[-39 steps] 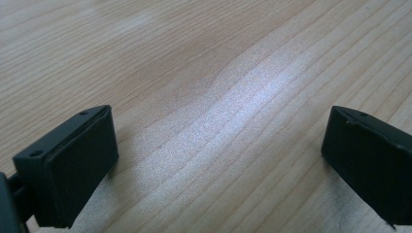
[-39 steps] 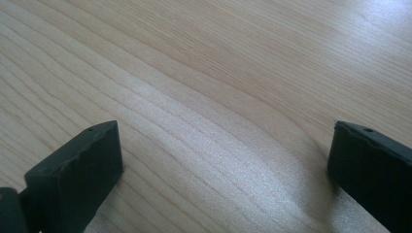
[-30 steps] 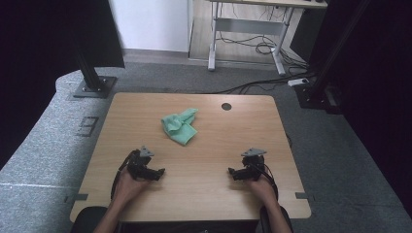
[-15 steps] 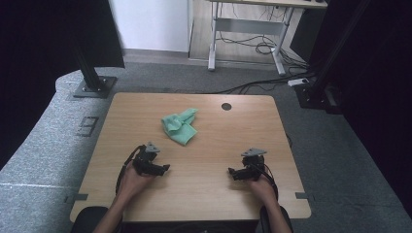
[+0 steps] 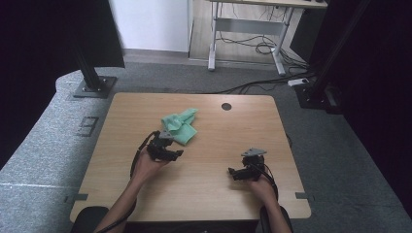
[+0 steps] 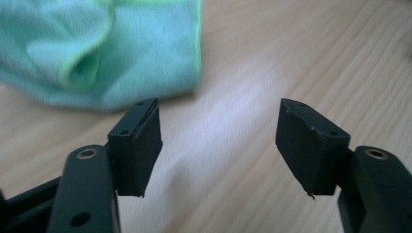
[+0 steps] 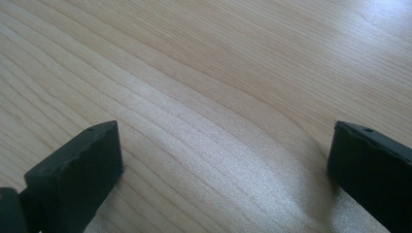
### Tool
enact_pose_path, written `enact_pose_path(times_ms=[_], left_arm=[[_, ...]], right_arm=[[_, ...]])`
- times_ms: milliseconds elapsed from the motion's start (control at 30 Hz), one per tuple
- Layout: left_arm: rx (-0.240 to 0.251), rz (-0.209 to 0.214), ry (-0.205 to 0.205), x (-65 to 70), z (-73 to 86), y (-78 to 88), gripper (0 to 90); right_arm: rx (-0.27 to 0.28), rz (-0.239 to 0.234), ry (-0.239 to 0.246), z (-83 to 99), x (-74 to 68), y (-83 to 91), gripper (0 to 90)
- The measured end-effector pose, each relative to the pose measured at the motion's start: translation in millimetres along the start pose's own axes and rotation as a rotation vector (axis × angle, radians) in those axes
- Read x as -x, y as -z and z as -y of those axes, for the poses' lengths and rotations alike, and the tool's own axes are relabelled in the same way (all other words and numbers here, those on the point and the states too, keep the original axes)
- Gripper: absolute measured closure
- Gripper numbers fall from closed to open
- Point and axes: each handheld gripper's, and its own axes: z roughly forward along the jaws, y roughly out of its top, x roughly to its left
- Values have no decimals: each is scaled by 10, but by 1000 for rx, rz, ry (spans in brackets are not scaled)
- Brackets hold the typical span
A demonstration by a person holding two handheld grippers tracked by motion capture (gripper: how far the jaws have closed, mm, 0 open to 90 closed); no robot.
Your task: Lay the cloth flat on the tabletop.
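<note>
Left hand-held gripper [image 5: 171,152] sits just short of the green cloth [image 5: 180,126], and that gap is what I key on. From the high view the cloth lies up and slightly to the right of it, toward the far edge of the tabletop [image 5: 145,102]. In the left gripper view the cloth [image 6: 104,51] is ahead and off to the left of the jaws, not between them; bare wood sits in the gap. Its jaws have just been closing, yet they are partly spread with nothing pinched. Right hand-held gripper [image 5: 238,172] is well apart from the cloth, near the front right of the tabletop, jaws spread wide over bare wood [image 7: 218,121], holding nothing. So the left one is clearly nearer. Cloth is crumpled, long axis running diagonally, from near-left up to far-right, with a narrower tail pointing toward the round grommet hole [image 5: 226,106]. I judge the left needs to shift toward its own left to take the near hem.
</note>
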Motion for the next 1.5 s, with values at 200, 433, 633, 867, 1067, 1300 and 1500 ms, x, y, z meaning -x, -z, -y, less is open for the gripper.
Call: enact_pose_path(times_ms=[200,433,633,867,1067,1300,1500], left_arm=[[2,-18,-21,-6,-235,-108,429],[-18,-4,-33,-3,-495,-310,460],[-45,10,-1,-59,-608,-519,475],[-105,-45,2,-100,-585,-716,624],[-123,-53,0,-96,-498,-779,864],[-68,2,7,-35,-630,-623,889],[-32,22,-22,47,-770,-431,888]], right_arm=[[0,0,0,0,0,0,0],[1,0,1,0,1,0,0],[1,0,2,0,2,-1,0],[1,0,1,0,1,0,0],[2,0,4,0,3,-1,0],[1,0,2,0,1,-1,0],[1,0,2,0,1,-1,0]])
